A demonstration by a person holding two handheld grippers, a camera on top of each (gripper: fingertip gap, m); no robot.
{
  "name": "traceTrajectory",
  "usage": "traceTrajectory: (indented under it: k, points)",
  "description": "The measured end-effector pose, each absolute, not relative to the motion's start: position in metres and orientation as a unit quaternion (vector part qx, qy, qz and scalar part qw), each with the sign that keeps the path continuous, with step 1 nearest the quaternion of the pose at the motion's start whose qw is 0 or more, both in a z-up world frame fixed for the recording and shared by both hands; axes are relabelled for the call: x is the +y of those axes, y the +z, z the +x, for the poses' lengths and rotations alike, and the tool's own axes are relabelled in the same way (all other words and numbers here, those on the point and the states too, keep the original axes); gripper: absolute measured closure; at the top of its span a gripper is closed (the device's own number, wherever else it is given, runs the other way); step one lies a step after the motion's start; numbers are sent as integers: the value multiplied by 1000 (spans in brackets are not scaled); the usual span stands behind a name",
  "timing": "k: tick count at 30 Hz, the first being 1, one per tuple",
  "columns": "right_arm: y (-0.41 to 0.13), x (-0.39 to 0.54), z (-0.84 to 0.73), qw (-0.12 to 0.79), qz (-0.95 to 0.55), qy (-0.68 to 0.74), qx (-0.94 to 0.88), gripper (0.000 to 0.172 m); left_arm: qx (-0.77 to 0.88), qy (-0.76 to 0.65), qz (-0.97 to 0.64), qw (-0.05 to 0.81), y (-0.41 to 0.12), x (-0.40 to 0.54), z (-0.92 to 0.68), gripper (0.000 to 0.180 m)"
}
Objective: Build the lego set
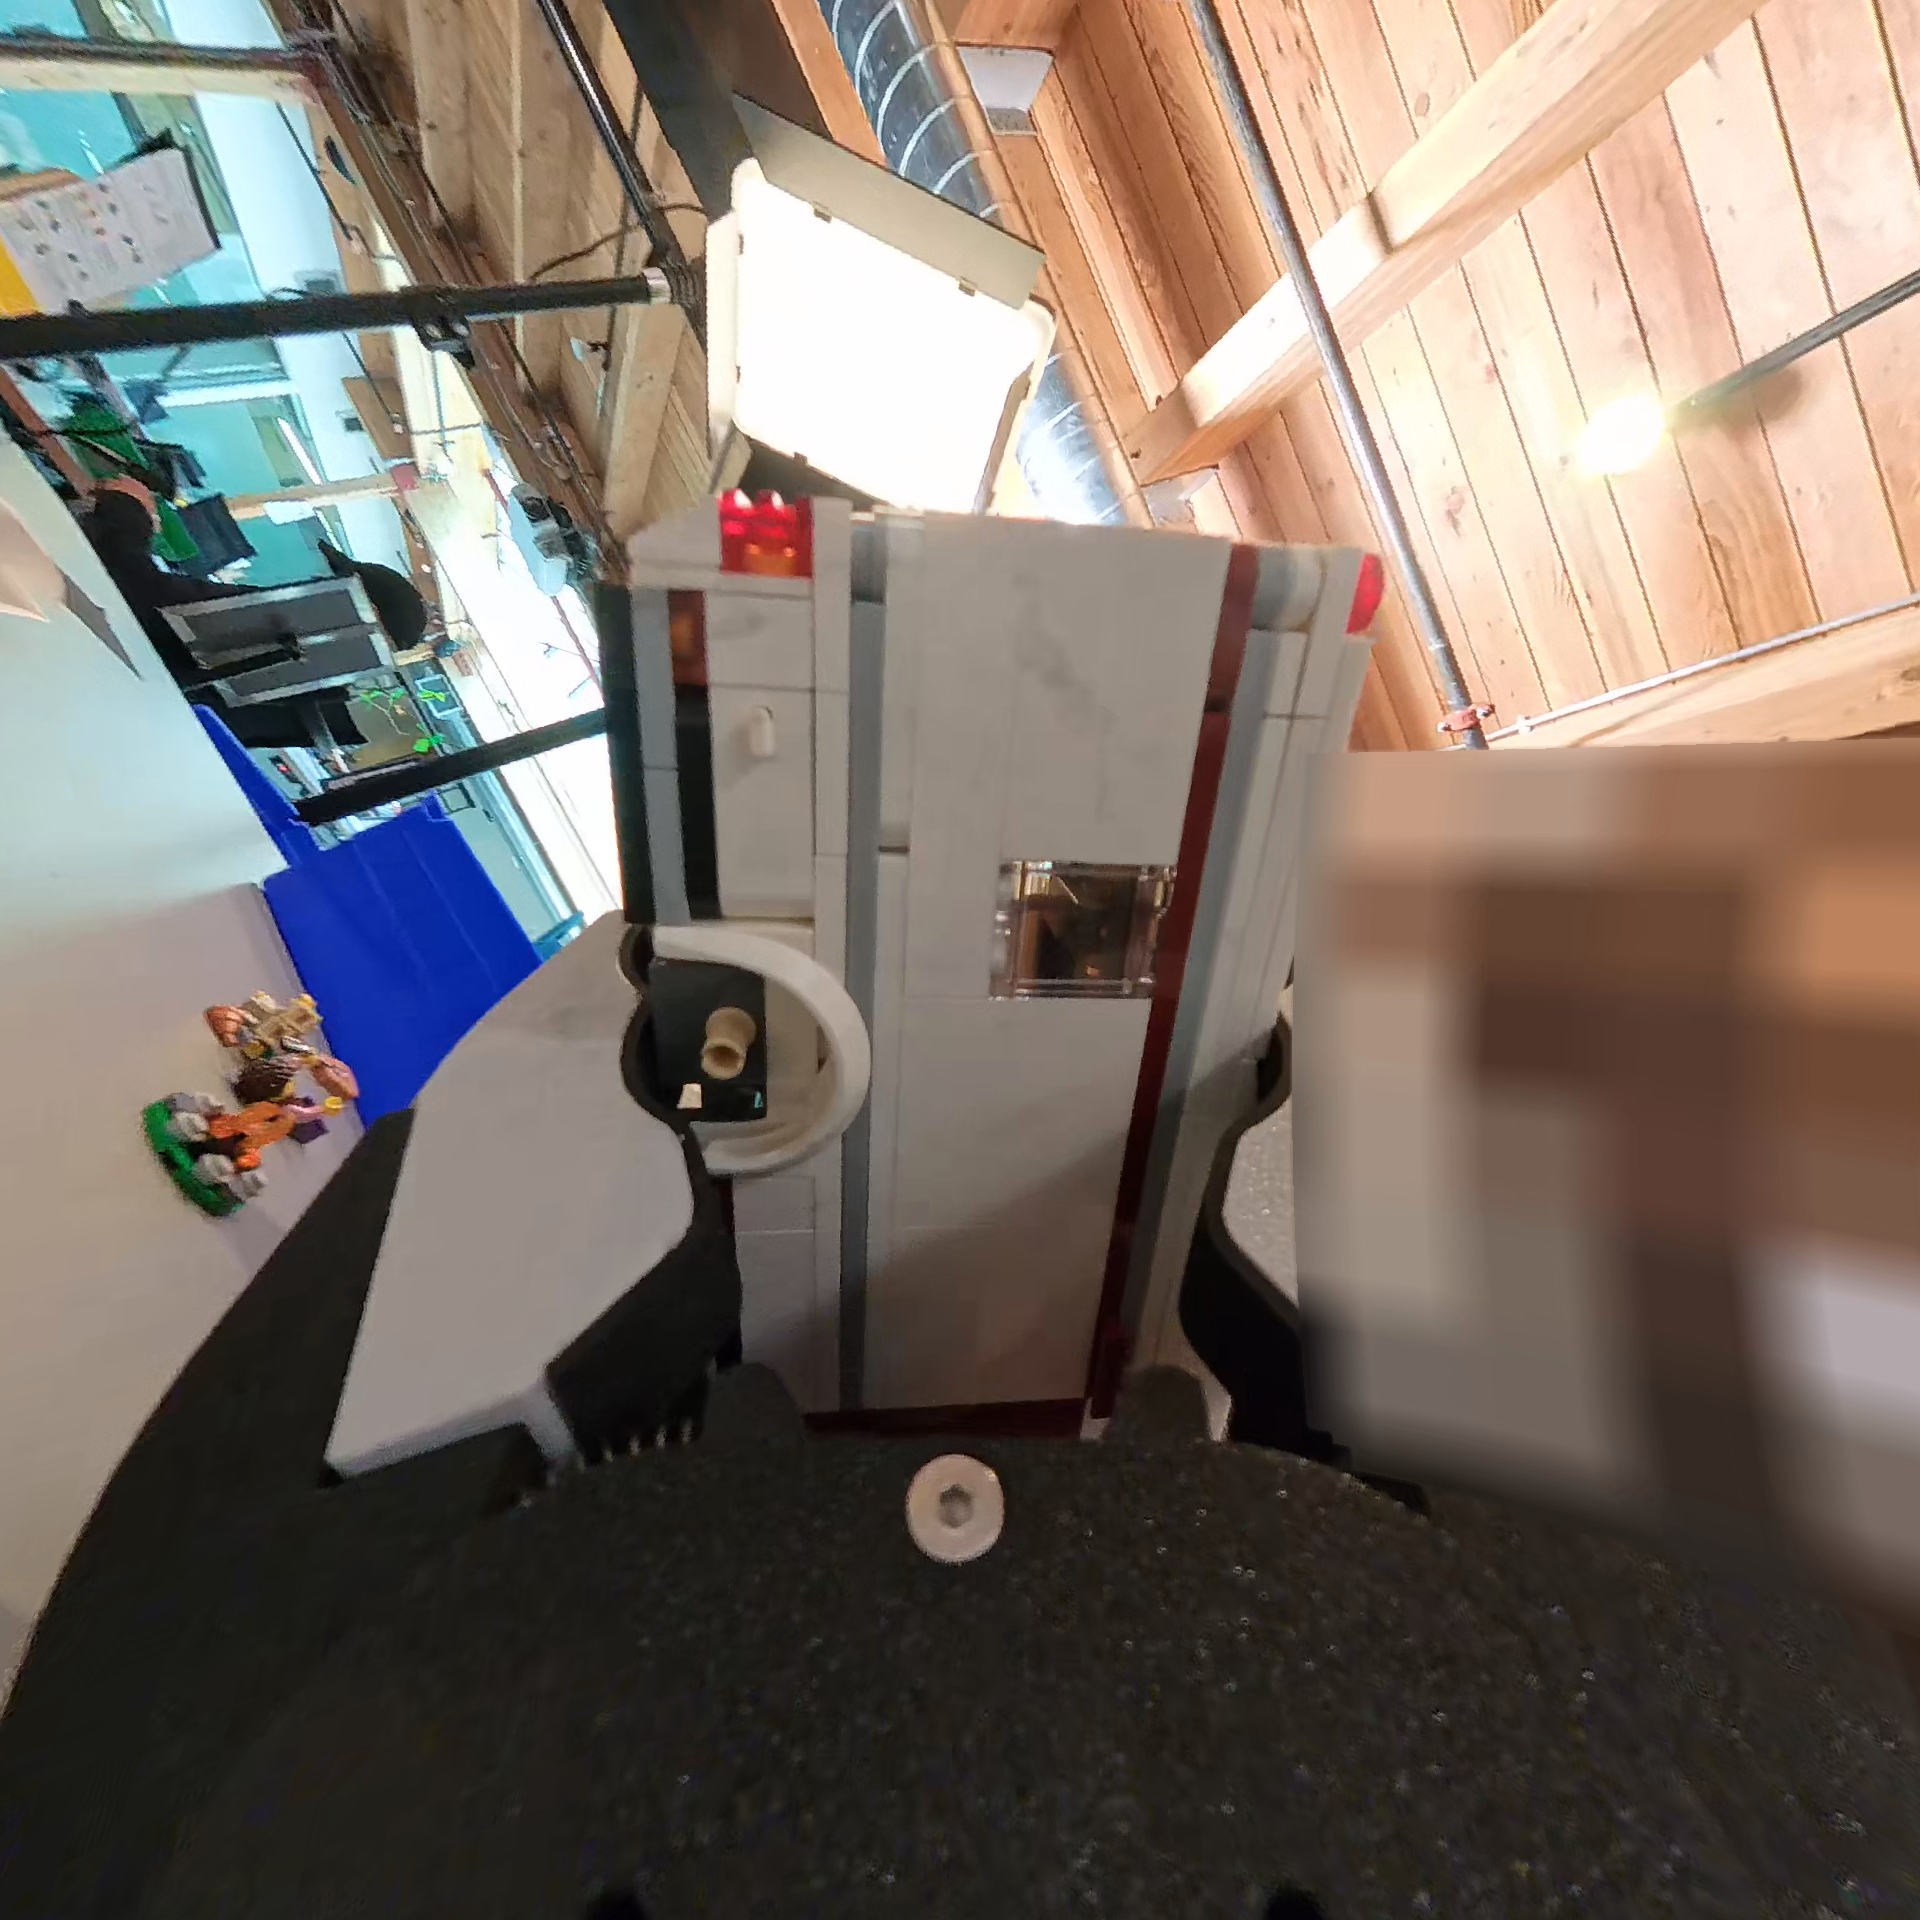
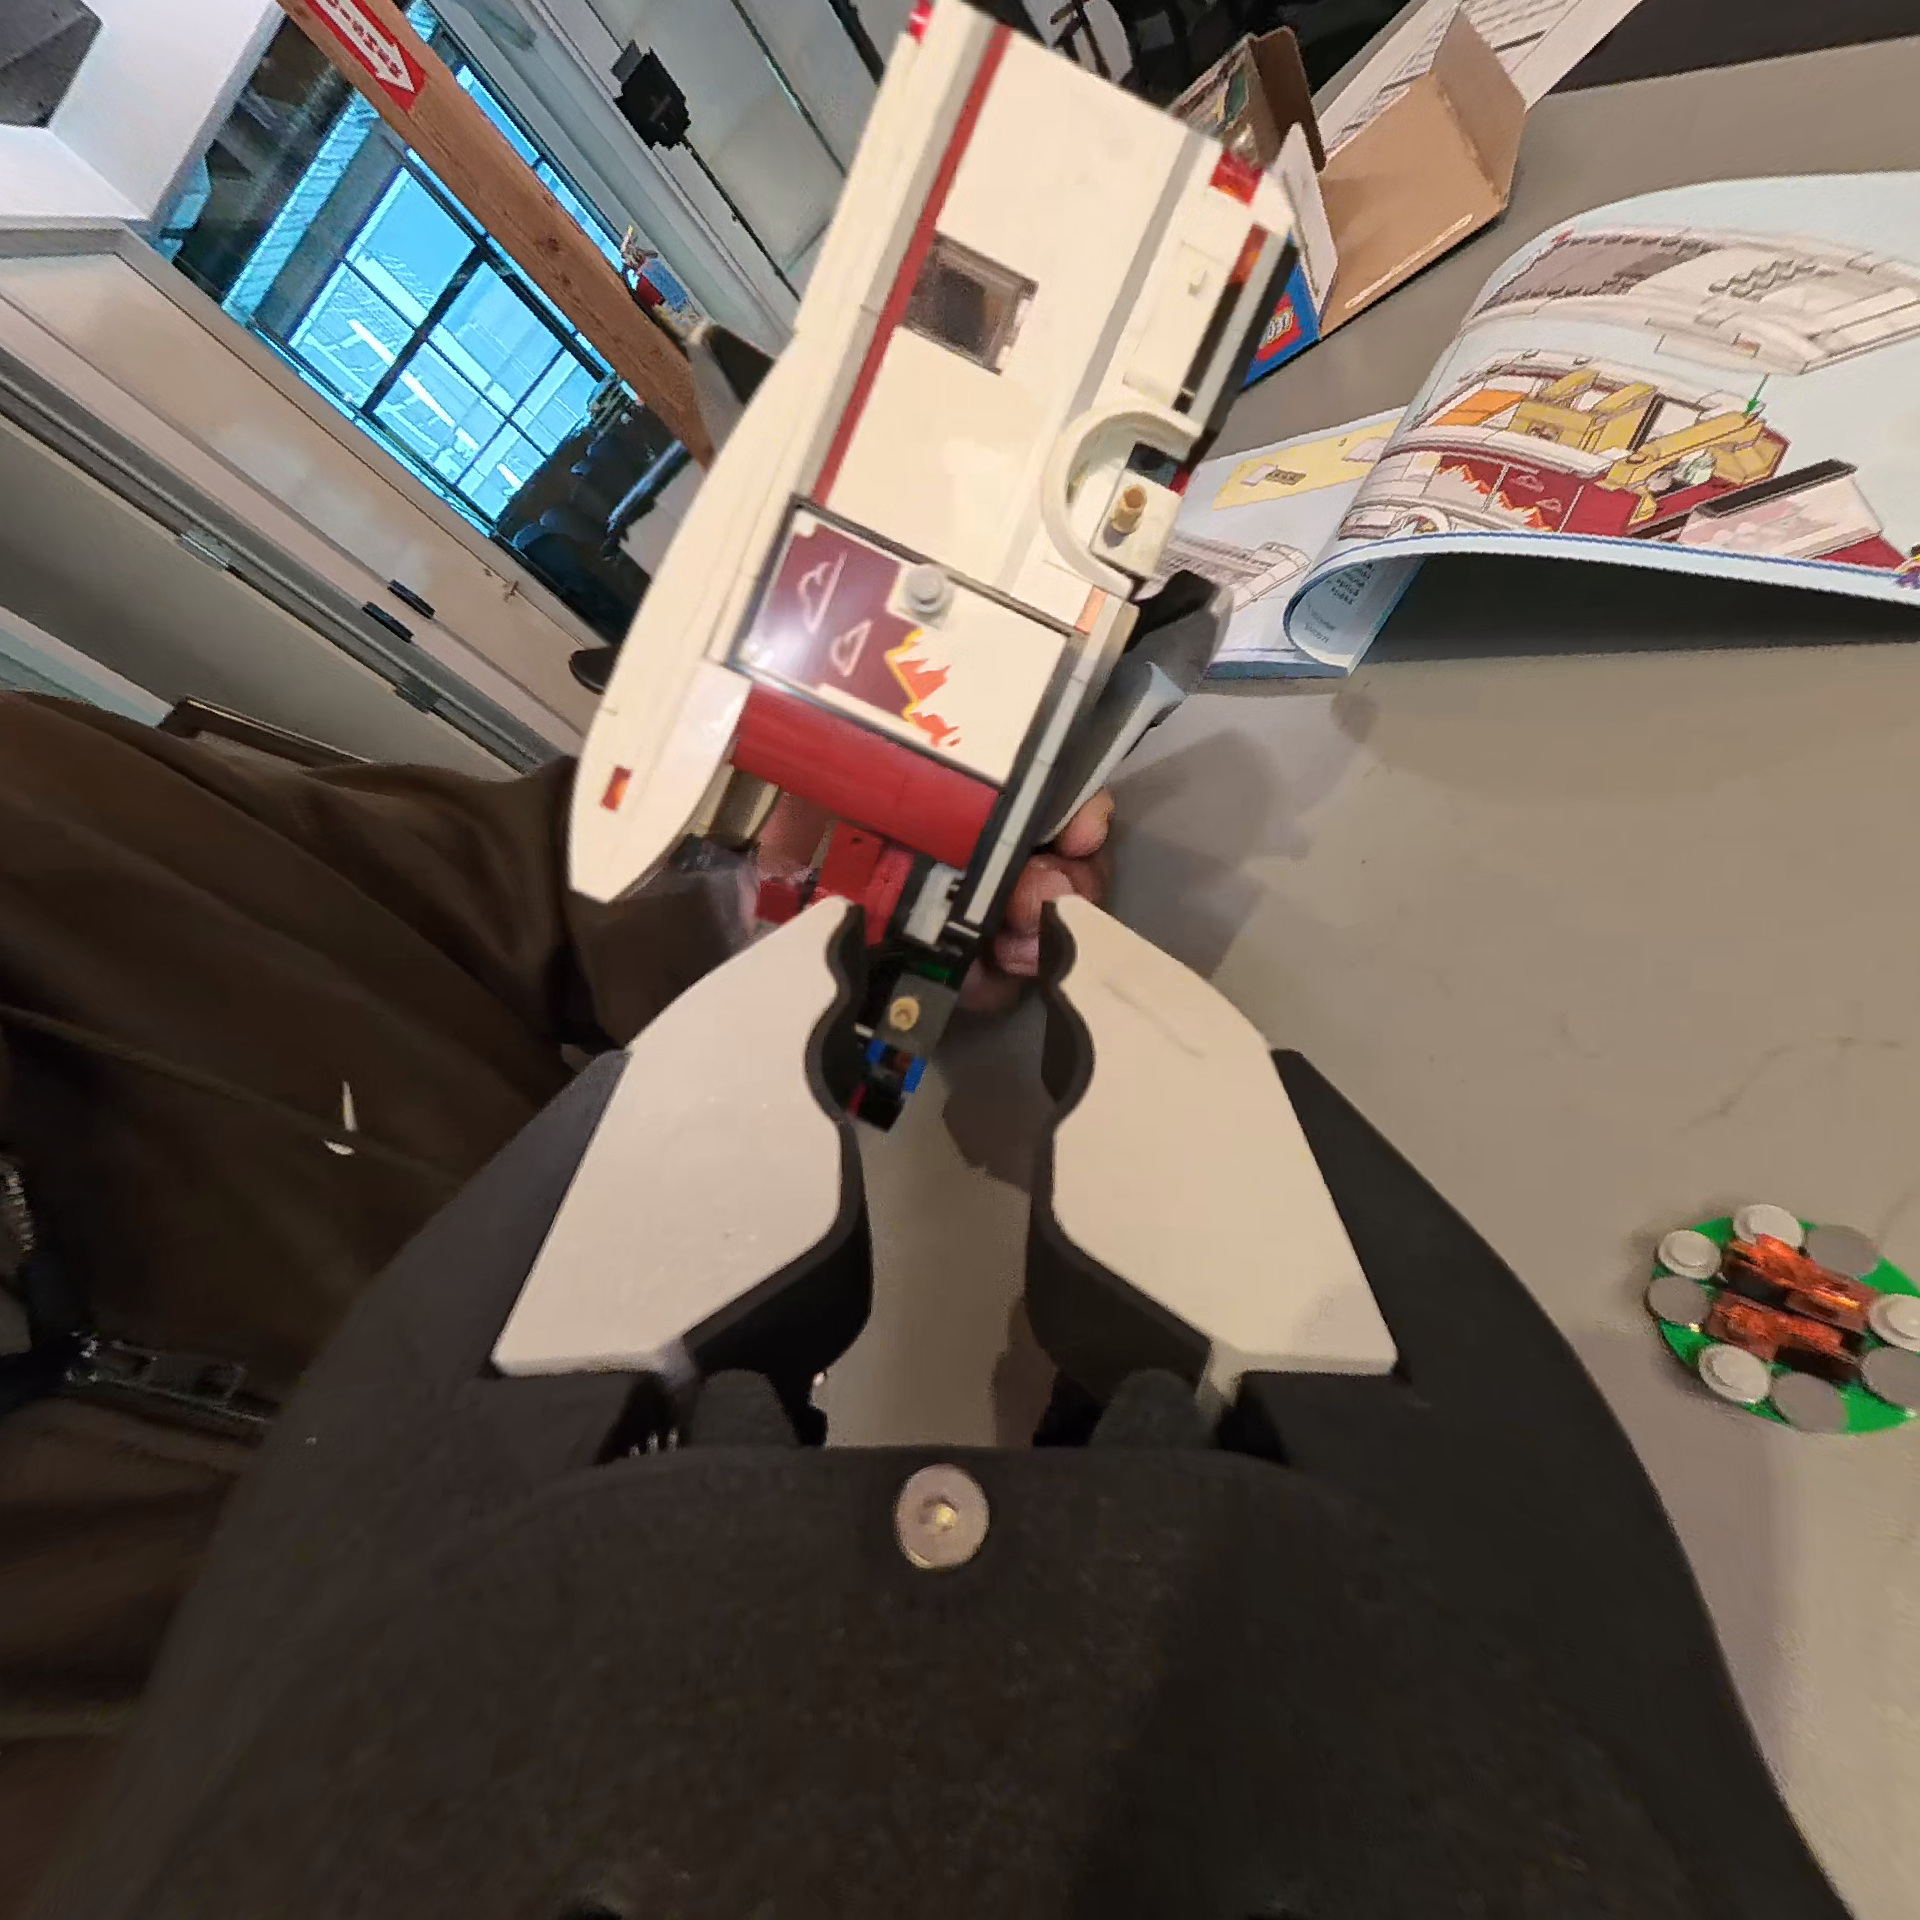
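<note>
A grey bench (image 2: pixel 1558 935) runs under a wood-plank ceiling (image 1: pixel 1455 260), with a blue bin (image 1: pixel 395 956) at the left. The left gripper (image 1: pixel 956 997) has its jaws spread wide and clamped on the sides of a white brick-built van (image 1: pixel 997 935), held up off the bench. The right gripper (image 2: pixel 951 977) reaches to the van's dark end piece (image 2: pixel 899 1029); its jaws stand apart around it, the right pad clear of it. An open instruction booklet (image 2: pixel 1558 447) and a green round plate (image 2: pixel 1787 1335) lie at the right.
</note>
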State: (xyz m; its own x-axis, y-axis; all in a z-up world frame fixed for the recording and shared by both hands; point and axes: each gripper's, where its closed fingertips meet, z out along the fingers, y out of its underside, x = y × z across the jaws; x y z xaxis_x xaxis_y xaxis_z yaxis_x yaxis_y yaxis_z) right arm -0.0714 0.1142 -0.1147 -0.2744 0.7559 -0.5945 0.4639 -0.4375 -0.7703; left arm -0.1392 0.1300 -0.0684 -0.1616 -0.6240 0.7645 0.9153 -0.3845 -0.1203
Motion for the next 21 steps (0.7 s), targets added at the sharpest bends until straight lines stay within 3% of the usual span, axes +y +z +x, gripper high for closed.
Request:
traceTrajectory:
  k: [6,12,21]
  points:
    - [-131,99,-42,177,-577,535,-591,139,-221,-709,-407,532,-80,137,-155,72]
    - [-181,32,3,160,-555,445,-684,143,-227,-697,-445,515,-91,142,-148,72]
    - [-208,1,7,183,-545,340,-744,148,-200,-703,-474,490,-92,140,-127,71]
